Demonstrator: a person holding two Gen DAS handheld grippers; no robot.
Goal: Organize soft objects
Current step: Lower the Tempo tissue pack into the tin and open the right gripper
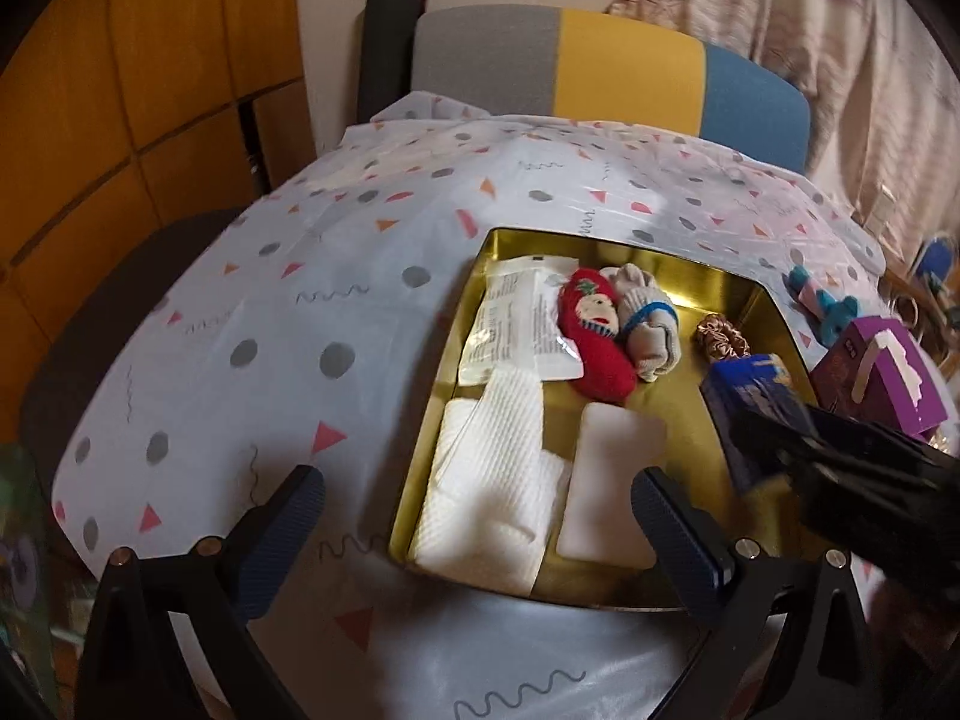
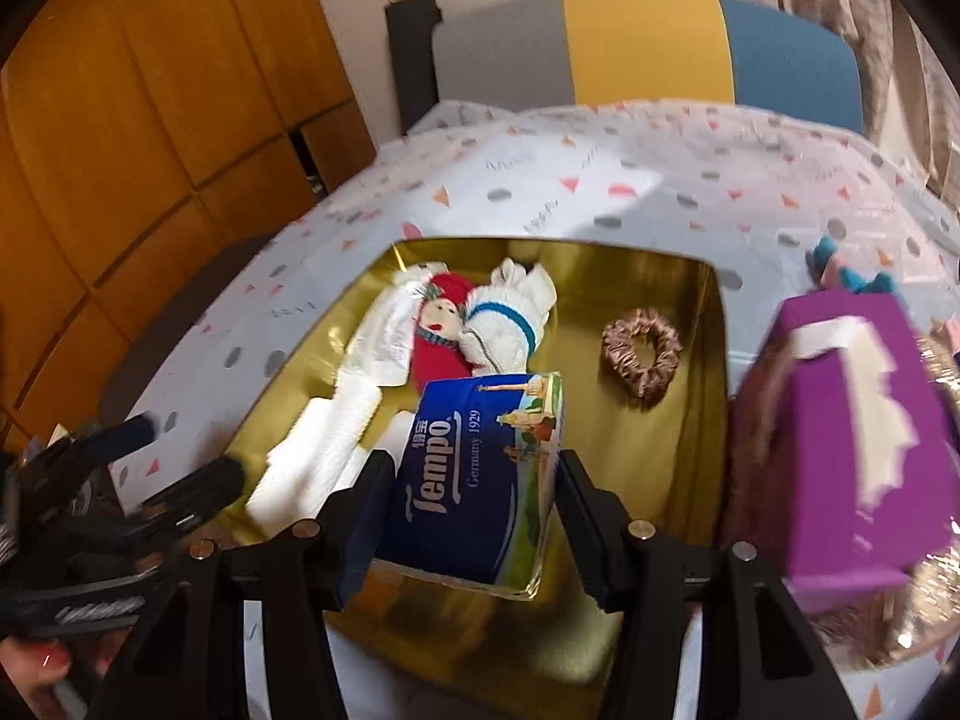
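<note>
1. The left gripper (image 1: 477, 501) hangs with its jaws spread wide and nothing between the blue pads (image 1: 303, 501); below the gap lie the patterned tablecloth (image 1: 240, 300) and the near left corner of the gold tin (image 1: 738, 294).
2. Just ahead of the left claw, inside the tin, sits a folded white waffle cloth (image 1: 492, 480), and to its right, close by the right finger, a flat white pad (image 1: 612, 480).
3. Further ahead of that claw lies a clear sachet with printed text (image 1: 522, 324), then a red knitted sock with a small face (image 1: 594, 336), then a rolled beige sock with a blue band (image 1: 648, 324) touching it.
4. To the right of those, well apart in the tin, rests a brown satin scrunchie (image 2: 642, 354).
5. The right gripper (image 2: 474, 510) pinches a blue Tempo tissue pack (image 2: 480, 480) by its two sides, pads pressed against it, the pack tilted and held over the near part of the tin (its far end points at the socks).
6. In the right wrist view the left claw shows blurred at the far left.
7. Right of the right claw, outside the tin and just beside its wall, stands a purple tissue box (image 2: 858, 438) with white tissue at its slot.
8. Beyond that box, on the tablecloth, lies a small teal and pink plush toy (image 1: 822, 306), partly hidden.
9. Behind the table stands a chair with a grey, yellow and blue back (image 1: 630, 60).
</note>
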